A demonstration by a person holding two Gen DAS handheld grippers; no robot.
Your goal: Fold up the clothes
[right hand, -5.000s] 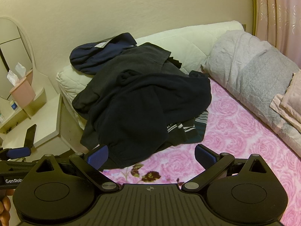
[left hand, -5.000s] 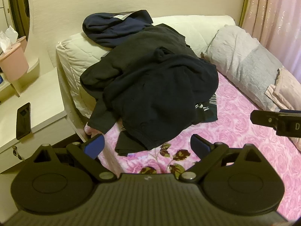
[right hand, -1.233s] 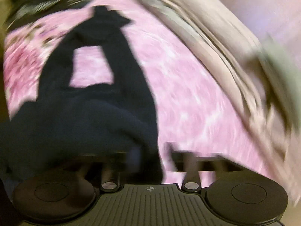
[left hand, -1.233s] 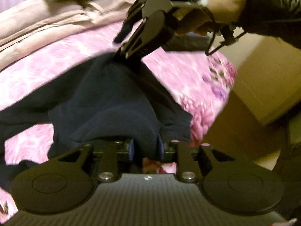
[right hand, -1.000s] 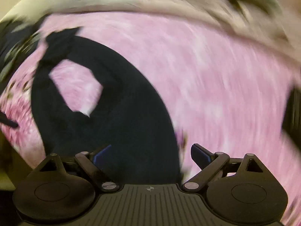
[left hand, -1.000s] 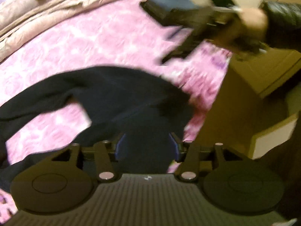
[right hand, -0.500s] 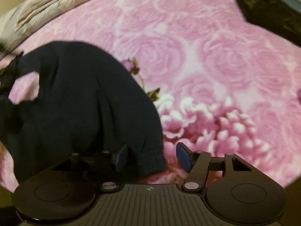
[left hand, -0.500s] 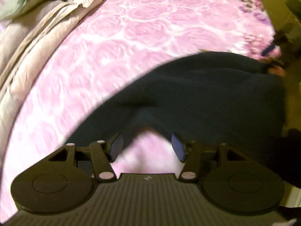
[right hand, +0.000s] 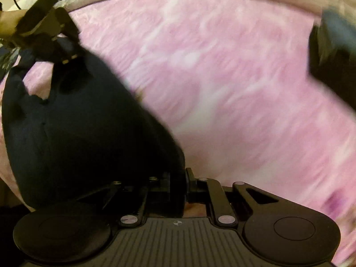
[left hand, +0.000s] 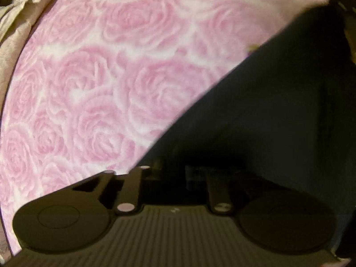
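Note:
A dark navy garment (left hand: 267, 115) fills the right and lower part of the left wrist view and hangs over the pink rose bedsheet (left hand: 111, 66). My left gripper (left hand: 173, 173) is shut on its edge; the fingertips are buried in the cloth. In the right wrist view the same garment (right hand: 77, 133) hangs at the left. My right gripper (right hand: 178, 182) is shut on its lower corner. The left gripper (right hand: 64, 53) shows there at the top left, holding the garment's far edge.
Beige and grey bedding (left hand: 13, 11) lies along the bed's far side. A folded dark pile (right hand: 333, 62) sits at the right edge of the right wrist view. The bedsheet (right hand: 222, 89) spreads between.
Both grippers were open half a second ago and have closed on the garment's edges. The garment is now lifted and stretched between them.

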